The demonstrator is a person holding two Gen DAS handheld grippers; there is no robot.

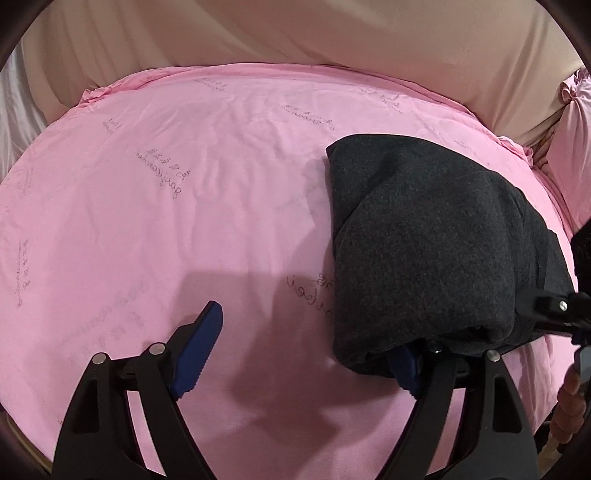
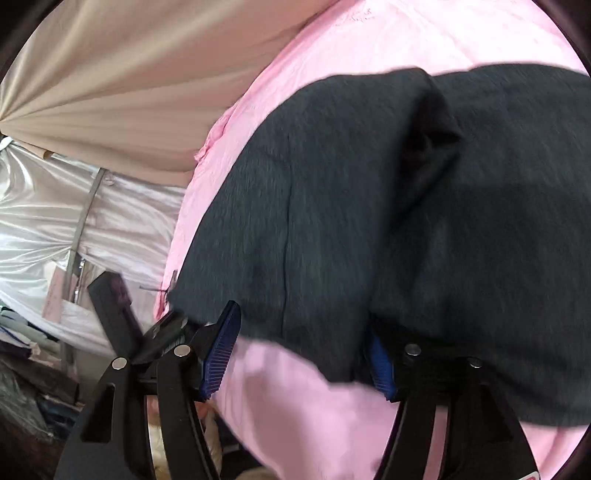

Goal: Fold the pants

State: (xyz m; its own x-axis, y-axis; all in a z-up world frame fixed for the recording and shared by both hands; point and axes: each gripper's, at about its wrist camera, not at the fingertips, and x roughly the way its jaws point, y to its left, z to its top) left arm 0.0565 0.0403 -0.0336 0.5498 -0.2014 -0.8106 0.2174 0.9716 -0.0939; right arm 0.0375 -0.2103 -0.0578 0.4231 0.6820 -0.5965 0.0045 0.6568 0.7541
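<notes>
The dark grey pants [image 1: 436, 243] lie folded in a thick bundle on the right side of the pink sheet [image 1: 166, 221]. My left gripper [image 1: 306, 350] is open at the bundle's near left corner; its left finger [image 1: 201, 350] is over bare sheet and its right finger [image 1: 406, 369] is tucked under the cloth edge. In the right wrist view the pants [image 2: 406, 221] fill the frame. My right gripper [image 2: 299, 350] is open at their near edge, its right finger [image 2: 380, 365] partly covered by cloth. The right gripper also shows in the left wrist view [image 1: 561, 310].
The pink sheet [image 2: 295, 398] covers a round table. Beige drapes [image 1: 295, 33] hang behind it, and silvery fabric [image 2: 74, 221] with clutter lies beyond the table's edge in the right wrist view. A turned wooden post [image 1: 565, 402] stands at the right edge.
</notes>
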